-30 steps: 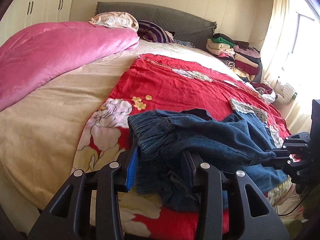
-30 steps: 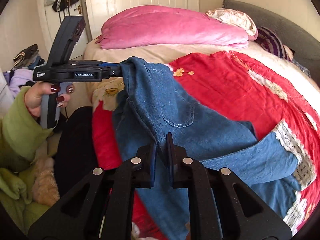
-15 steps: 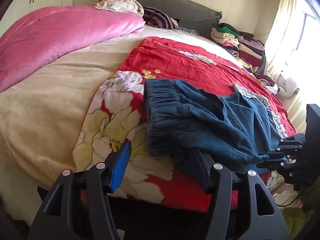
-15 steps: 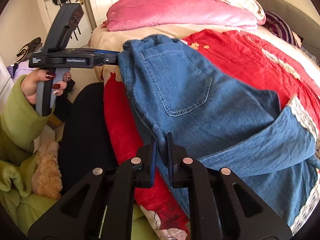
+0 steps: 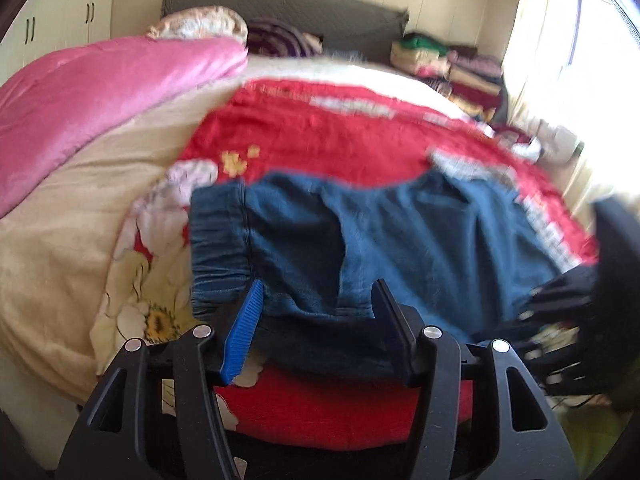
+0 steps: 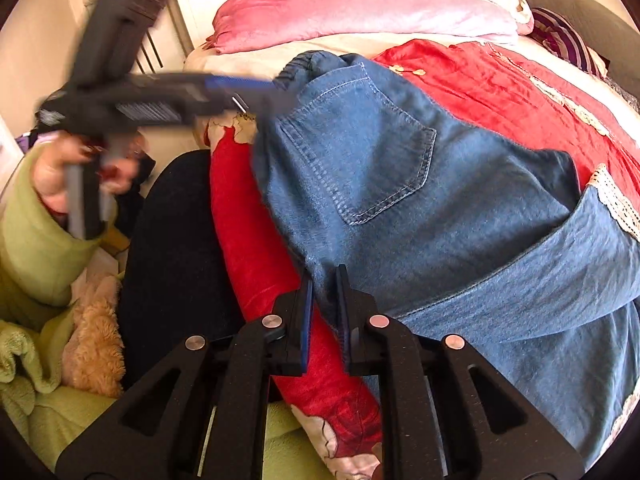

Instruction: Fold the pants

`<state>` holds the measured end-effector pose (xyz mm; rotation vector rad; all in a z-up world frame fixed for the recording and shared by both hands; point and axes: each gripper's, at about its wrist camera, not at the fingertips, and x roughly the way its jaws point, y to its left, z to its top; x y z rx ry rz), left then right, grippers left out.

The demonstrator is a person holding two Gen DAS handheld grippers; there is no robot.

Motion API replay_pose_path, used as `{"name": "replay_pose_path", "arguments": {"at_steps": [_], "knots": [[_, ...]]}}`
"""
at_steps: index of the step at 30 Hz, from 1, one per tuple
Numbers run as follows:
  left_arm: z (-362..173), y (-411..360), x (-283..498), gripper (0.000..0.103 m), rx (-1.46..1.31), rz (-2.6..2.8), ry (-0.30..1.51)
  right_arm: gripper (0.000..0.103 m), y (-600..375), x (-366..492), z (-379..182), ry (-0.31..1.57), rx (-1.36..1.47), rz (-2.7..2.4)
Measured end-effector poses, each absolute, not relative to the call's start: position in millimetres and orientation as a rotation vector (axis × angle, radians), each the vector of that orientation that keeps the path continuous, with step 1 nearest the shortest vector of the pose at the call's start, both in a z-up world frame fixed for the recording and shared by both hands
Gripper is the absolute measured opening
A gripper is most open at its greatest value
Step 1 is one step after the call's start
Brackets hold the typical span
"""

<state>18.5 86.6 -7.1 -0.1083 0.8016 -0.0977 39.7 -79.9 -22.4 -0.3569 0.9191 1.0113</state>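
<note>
Both pants [image 6: 400,184] edges at bed [image 5: 60,240] edge — right gripper [image 6: 325,280] pinching one

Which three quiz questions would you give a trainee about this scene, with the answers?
1. True or false: the right hand-held gripper is shut on an edge of the blue jeans.
2. What lies directly under the jeans? A) a pink quilt; B) a red floral blanket; C) a bare wooden floor.
3. What is stacked at the far right in the left wrist view?

Key:
1. True: denim sits between its closed pads.
2. B.
3. A pile of folded clothes.
</note>
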Motion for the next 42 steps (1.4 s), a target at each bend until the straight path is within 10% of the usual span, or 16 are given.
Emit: {"name": "replay_pose_path", "arguments": {"at_steps": [9,29,42], "knots": [[-19.6,92.7,18.1,0.052,-0.129,-0.098,0.809,0.032,-91.8,41.0,-5.3,0.865,-0.265,0.971],[-0.2,94.3,6.3,0.054,-0.17,-0.095,0.761,0.05,-104.8,61.3,-5.3,0.903,-0.197,0.877],[34.9,77.8,-8.2,0.078,-0.138,-0.112,0.682,0.066,-163.2,71.3,26.3,0.789,-0.13,0.719]]}}
